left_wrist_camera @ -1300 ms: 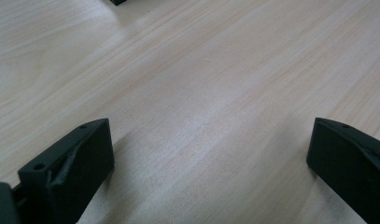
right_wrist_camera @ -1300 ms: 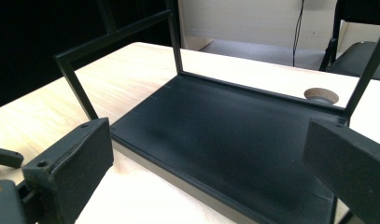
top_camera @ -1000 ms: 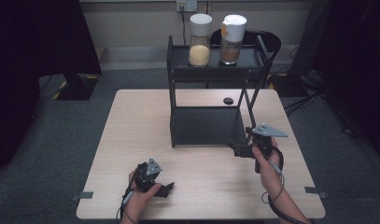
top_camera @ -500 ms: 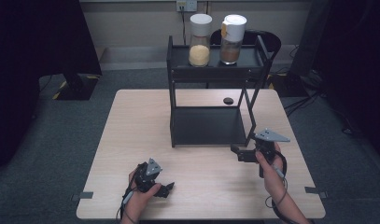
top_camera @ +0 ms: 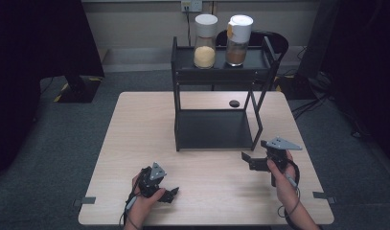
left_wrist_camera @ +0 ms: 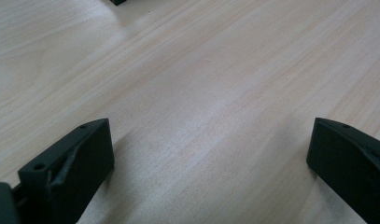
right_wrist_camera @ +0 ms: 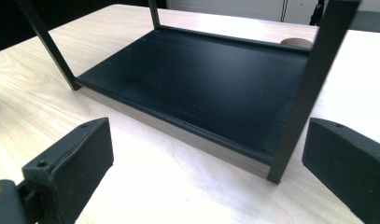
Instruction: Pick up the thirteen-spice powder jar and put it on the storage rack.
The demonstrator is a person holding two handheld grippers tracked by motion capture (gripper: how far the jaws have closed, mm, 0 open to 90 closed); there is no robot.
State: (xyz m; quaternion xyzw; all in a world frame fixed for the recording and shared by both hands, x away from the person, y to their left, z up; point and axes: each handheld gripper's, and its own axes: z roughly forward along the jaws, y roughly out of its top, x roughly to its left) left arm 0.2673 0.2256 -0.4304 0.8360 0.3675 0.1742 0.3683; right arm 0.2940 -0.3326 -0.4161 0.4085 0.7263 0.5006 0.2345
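Pale wood grain runs across the table [top_camera: 144, 139] under both of your tools, and the black two-tier rack [top_camera: 214, 129] stands on it toward the far middle. Your right gripper [top_camera: 247, 160] is held just off the rack's near right corner, its jaws pointing back toward the rack; in the right gripper view [right_wrist_camera: 204, 154] the jaws stand wide apart with nothing between them, and beyond them you see the rack's dark lower shelf [right_wrist_camera: 201, 79] and the near right post [right_wrist_camera: 306, 88] planted on the tabletop. Your right hand [top_camera: 281, 179] grips the tool from behind, with the grey three-cornered plate [top_camera: 281, 143] on top of it. Your left gripper [top_camera: 171, 194] lies low near the front edge of the table, well apart from the rack, your left hand [top_camera: 144, 201] wrapped around it. In the left gripper view [left_wrist_camera: 206, 154] its jaws are likewise spread wide and empty, with bare tabletop between them and a dark corner [left_wrist_camera: 118, 2] at the top edge that is too cropped to identify. On the rack's upper shelf [top_camera: 221, 60] stand two clear jars side by side, both upright with white lids: the left jar [top_camera: 205, 36] holds a yellowish filling and the right jar [top_camera: 238, 34] a brownish one. A small dark round object [top_camera: 234, 103] lies on the table just behind the rack.
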